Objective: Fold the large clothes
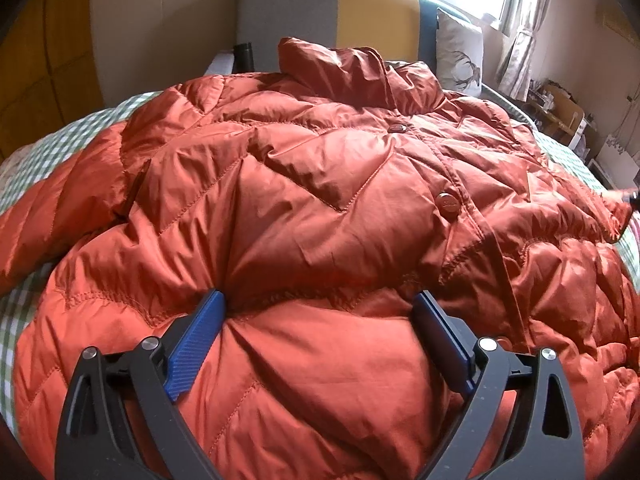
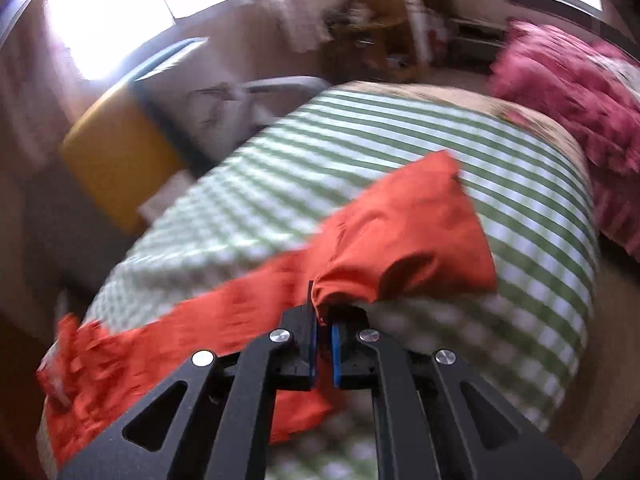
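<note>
1. Jacket [image 1: 320,208]: orange quilted down coat lying front-up and spread across the green-checked bedcover [image 1: 48,148], collar toward the headboard [image 1: 332,4], snap placket running down the right of centre.

2. Left gripper [image 1: 318,336]: jaws spread wide, blue pads [image 1: 196,340] pressed into the puffed lower body panel, one each side of a bulge of fabric; nothing pinched between them.

3. Right gripper [image 2: 322,336]: jaws pressed nearly together, pinching the end of a sleeve [image 2: 400,240] of the same orange fabric, which trails out over the bedcover; this view is motion-blurred, so finer detail is uncertain.

4. Handling, as a judgement: the garment looks light, very soft and springy, with a slick shell. It will likely balloon back after pressing and slide on itself, so folds may need holding down.

5. Grip points, as a judgement: cuffs, hem edge, placket and stitched quilt seams offer thinner, firmer material than the puffed panels, where pads may slip off the fill.

6. Markings: two snap buttons [image 1: 447,202] carry embossed lettering too small to read; no other label or writing is legible on the jacket. A pillow [image 1: 460,56] near the headboard bears a deer drawing, without text
</note>
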Motion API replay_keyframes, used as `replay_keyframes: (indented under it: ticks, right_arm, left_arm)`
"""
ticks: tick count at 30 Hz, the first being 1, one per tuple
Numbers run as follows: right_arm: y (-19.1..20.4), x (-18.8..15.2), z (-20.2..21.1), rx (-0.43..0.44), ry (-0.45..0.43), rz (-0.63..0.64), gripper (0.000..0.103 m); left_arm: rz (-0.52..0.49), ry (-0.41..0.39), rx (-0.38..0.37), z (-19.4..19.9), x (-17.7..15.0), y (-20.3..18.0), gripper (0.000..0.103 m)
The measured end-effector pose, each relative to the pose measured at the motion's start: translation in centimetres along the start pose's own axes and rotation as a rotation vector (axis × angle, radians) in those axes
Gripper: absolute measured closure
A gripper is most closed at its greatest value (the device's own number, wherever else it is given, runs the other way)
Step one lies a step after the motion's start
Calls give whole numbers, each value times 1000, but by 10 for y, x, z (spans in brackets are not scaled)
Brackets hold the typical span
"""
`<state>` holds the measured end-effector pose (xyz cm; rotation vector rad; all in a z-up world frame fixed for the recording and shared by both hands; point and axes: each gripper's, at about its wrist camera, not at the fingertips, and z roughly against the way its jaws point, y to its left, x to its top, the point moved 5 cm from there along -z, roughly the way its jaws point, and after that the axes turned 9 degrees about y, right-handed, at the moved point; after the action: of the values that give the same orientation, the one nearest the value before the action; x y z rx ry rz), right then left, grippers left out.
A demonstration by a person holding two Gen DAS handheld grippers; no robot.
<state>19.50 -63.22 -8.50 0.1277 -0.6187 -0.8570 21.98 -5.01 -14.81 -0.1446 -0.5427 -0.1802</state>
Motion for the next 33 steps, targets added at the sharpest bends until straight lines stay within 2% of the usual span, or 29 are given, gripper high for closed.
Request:
replay_keyframes:
  ticks: [6, 9, 11, 13, 15, 17, 19, 20, 22, 25, 27, 33]
  right_arm:
    - [125, -29, 18, 179, 12, 231, 98]
    - [203, -69, 18, 280, 53, 366, 98]
    - [245, -97, 15, 325, 81, 458, 98]
    - [286, -132, 11, 344, 103, 561, 98]
    - [315, -163, 5, 344, 130, 648, 97]
    - [342, -194, -4, 342, 157, 733, 89]
    - [358, -219, -10, 344, 181, 793, 66]
    - [365, -230, -11, 351, 185, 820, 61]
    - [368, -244, -3, 374, 184, 843, 36]
    - [360, -245, 12, 414, 170, 823, 27]
    - [342, -234, 18, 437, 166, 777, 24]
    - [259, -189, 34, 499, 200, 528, 17]
  left_arm:
    - [10, 3, -17, 3, 0, 1, 9]
    - [48, -6, -66, 10, 2, 6, 10]
    - [87, -11, -103, 16, 2, 10, 14]
    - [133, -11, -156, 22, 3, 16, 19]
    - [167, -22, -196, 30, 5, 21, 20]
    - [181, -29, -215, 35, 7, 23, 22]
    - [189, -38, -246, 42, 12, 24, 24]
    - [193, -43, -259, 45, 13, 24, 24]
    - [205, -49, -291, 49, 19, 25, 24]
    - [237, -47, -339, 49, 30, 27, 24]
    - [253, -46, -365, 47, 44, 26, 24]
    - [251, -14, -453, 26, 92, 2, 24]
